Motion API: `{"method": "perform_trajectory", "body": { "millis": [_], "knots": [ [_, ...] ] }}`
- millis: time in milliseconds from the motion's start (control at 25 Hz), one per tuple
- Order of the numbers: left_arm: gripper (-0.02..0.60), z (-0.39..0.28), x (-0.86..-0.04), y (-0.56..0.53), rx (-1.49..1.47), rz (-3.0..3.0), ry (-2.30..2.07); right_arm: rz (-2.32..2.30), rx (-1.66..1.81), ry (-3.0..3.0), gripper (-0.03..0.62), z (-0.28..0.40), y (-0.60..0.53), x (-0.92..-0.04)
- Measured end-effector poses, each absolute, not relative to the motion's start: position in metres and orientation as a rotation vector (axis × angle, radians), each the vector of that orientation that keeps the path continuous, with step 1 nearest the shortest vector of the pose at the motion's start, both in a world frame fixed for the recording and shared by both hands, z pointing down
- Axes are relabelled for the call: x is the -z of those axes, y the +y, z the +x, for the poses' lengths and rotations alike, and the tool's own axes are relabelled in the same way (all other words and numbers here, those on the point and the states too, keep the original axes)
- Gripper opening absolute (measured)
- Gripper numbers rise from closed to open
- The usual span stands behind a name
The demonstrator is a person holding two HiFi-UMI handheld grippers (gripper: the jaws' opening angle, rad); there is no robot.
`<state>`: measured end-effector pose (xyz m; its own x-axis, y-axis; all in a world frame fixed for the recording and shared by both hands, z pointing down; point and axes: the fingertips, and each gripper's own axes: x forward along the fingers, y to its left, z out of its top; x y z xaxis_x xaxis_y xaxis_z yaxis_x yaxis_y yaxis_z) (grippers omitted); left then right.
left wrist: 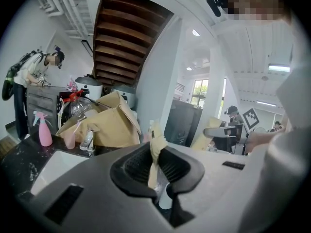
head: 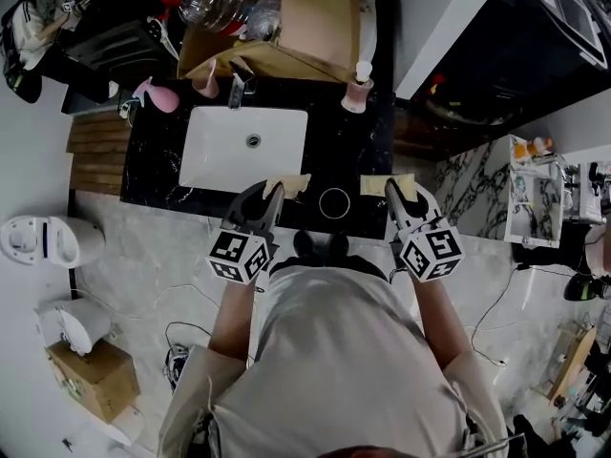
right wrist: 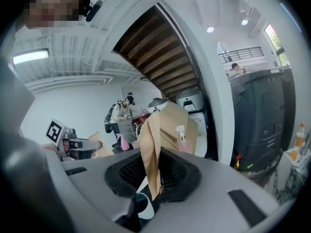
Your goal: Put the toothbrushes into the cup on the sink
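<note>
A round cup (head: pixel 321 203) stands on the black counter (head: pixel 348 151) by its near edge, right of the white sink basin (head: pixel 220 151). My left gripper (head: pixel 275 191) hovers just left of the cup, shut on a flat tan paper packet (head: pixel 289 184); in the left gripper view the packet (left wrist: pixel 156 147) stands pinched between the jaws. My right gripper (head: pixel 393 189) is just right of the cup, shut on a second tan packet (head: pixel 382 185), which rises upright between its jaws (right wrist: pixel 149 144). What the packets contain is hidden.
Behind the basin are a faucet (head: pixel 236 92), a pink spray bottle (head: pixel 158 93), a pink cup (head: pixel 206 82) and a soap dispenser (head: pixel 358 89). A large cardboard box (head: pixel 305 27) fills the back. A person stands at far left (left wrist: pixel 29 81).
</note>
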<state>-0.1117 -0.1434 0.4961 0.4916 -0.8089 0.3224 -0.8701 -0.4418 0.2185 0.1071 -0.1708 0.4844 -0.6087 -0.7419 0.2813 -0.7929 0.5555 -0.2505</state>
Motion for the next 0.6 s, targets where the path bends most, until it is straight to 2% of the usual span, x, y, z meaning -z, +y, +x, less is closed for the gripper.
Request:
{"method": "perform_trajectory", "body": {
  "millis": [600],
  "knots": [
    [0.041, -0.139, -0.504, -0.133, -0.222, 2.367, -1.401, 1.185, -0.633, -2.621, 0.069, 0.068, -0.154, -0.502]
  ]
}}
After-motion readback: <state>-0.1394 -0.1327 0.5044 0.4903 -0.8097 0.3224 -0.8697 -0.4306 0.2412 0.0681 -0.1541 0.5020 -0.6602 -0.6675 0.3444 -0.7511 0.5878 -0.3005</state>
